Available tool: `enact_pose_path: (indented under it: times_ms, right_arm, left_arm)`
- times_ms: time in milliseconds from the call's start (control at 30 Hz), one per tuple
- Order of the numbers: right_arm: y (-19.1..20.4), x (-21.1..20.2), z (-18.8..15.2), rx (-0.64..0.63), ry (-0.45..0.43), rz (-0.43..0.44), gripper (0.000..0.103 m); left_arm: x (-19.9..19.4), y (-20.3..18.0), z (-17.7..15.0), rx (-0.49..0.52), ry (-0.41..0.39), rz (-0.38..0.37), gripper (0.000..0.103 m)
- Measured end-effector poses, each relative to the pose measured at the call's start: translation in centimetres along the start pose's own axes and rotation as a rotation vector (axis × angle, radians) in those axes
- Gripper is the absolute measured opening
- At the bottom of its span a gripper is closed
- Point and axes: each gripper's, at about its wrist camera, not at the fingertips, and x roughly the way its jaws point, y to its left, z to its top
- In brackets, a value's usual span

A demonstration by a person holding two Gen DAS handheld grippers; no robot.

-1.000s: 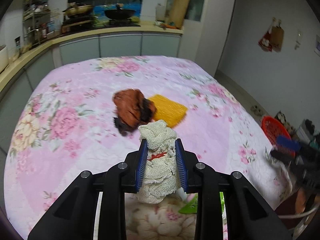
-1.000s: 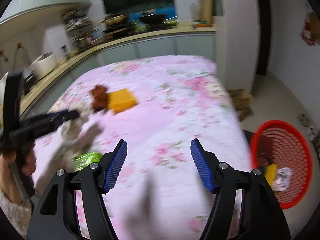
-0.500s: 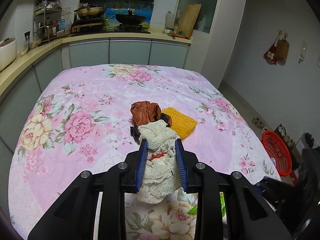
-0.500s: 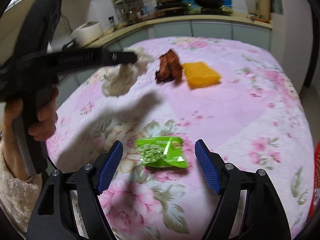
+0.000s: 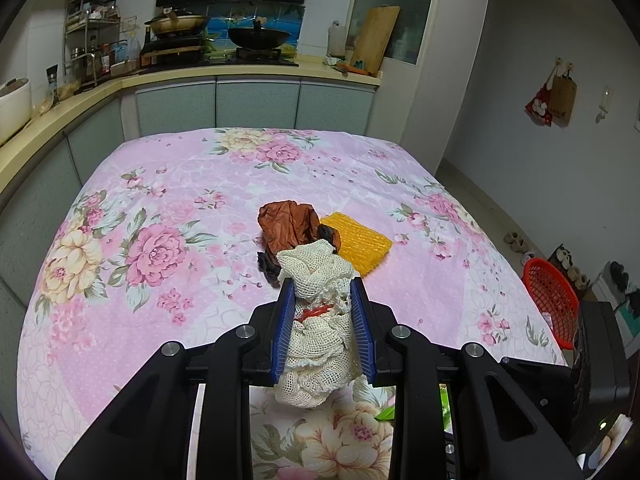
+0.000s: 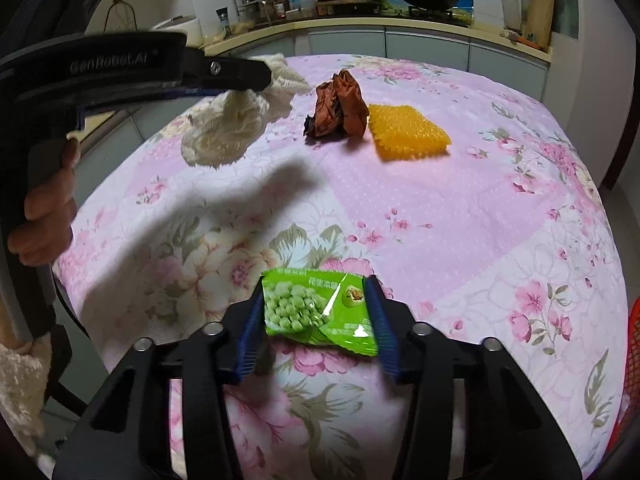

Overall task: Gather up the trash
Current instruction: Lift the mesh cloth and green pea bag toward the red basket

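Note:
My left gripper point(image 5: 322, 292) is shut on a cream mesh rag point(image 5: 318, 332) and holds it above the pink floral table; the rag also shows in the right wrist view point(image 6: 236, 120). My right gripper point(image 6: 316, 300) has its blue pads on both sides of a green pea snack packet point(image 6: 316, 308) lying near the table's front edge. A crumpled brown wrapper point(image 5: 290, 228) and a yellow bubble pad point(image 5: 358, 244) lie mid-table, also in the right wrist view: wrapper point(image 6: 340, 106), pad point(image 6: 406, 130).
A red basket point(image 5: 550, 300) stands on the floor to the right of the table; its rim shows in the right wrist view point(image 6: 632, 344). Kitchen counters point(image 5: 248, 70) with pans run behind the floral table point(image 5: 160, 200).
My right gripper swung left from the basket side, came down over the green packet, and its jaws narrowed around it. My left gripper kept hold of the rag and drew back a little.

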Motion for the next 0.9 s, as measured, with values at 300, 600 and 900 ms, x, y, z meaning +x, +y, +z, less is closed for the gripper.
enact_pose_path:
  times_ms: [300,600,900]
  right_arm:
    - [-1.8,-2.7,0.8,0.060,-0.099,-0.056,0.044]
    - [-5.9,-6.0,1.9,0.178,-0.194,-0.115,0.044]
    - [-9.0,-9.3,1.9,0.250,-0.266,-0.189,0.044]
  left_arm:
    - [0.0,-0.3,-0.1,0.004,-0.004,0.003,0.027]
    - [0.5,-1.7,-0.7,0.021,-0.008,0.000,0.027]
    - [0.5,-3.2,-0.8,0.042,-0.036,0.011,0.027]
